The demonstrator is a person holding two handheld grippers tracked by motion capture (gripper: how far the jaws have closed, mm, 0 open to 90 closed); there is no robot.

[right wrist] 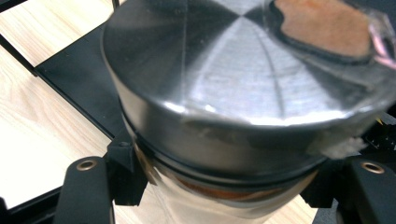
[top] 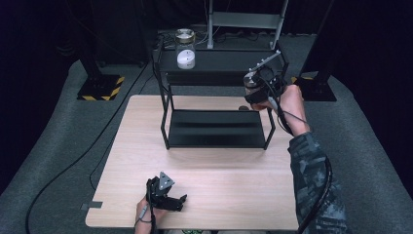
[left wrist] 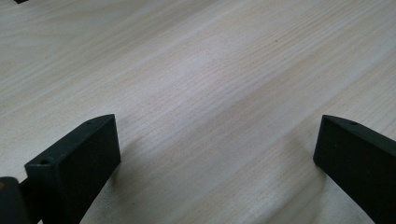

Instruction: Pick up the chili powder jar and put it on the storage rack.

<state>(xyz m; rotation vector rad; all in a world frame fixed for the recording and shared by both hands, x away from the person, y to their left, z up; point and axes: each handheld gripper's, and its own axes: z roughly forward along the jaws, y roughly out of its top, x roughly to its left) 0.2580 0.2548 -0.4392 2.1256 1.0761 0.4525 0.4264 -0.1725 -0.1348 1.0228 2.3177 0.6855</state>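
A jar with a brushed metal lid [right wrist: 243, 79] is clamped between the jaws of my right gripper [right wrist: 229, 186]; a brown patch under clear tape sits on the lid. In the high view that right gripper [top: 254, 90] hangs at the right end of the black two-tier shelf [top: 219, 61], level with its top tier and above the table. My left gripper [top: 179, 201] rests low on the wooden table [top: 219, 185] near the front edge. Its jaws stand wide apart around bare wood [left wrist: 217, 140].
A glass jar with white contents [top: 185, 48] stands on the left part of the shelf's top tier. The lower tier [top: 214, 127] lies bare and shows under the held jar [right wrist: 70, 79]. Dark stands and cables surround the table on grey carpet.
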